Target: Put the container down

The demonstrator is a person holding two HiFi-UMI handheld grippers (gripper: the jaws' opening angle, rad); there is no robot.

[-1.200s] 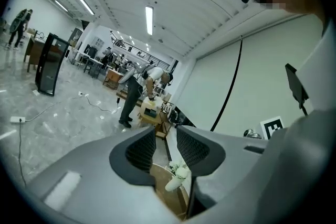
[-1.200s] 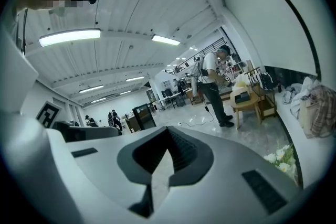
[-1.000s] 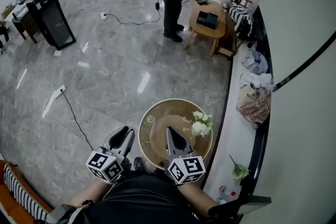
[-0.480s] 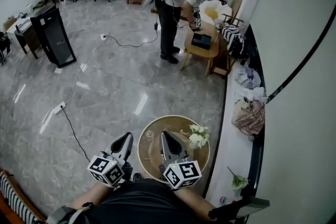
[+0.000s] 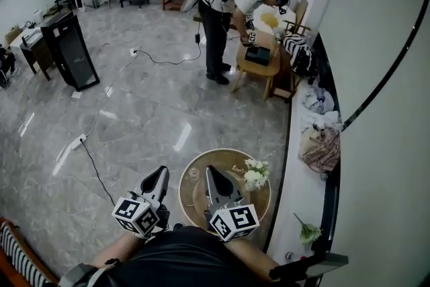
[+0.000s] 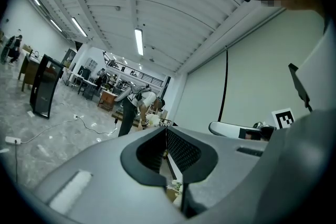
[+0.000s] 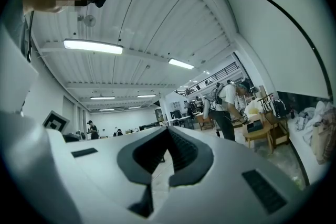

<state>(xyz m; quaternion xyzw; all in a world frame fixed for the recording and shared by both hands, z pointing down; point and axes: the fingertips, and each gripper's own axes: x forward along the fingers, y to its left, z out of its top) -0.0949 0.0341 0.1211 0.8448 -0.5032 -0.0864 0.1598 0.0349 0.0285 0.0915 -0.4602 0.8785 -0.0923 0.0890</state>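
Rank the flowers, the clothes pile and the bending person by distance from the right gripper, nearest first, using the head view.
From the right gripper:
1. The flowers, just to its right on the round table.
2. The clothes pile, further right on the ledge.
3. The bending person, far ahead across the floor.
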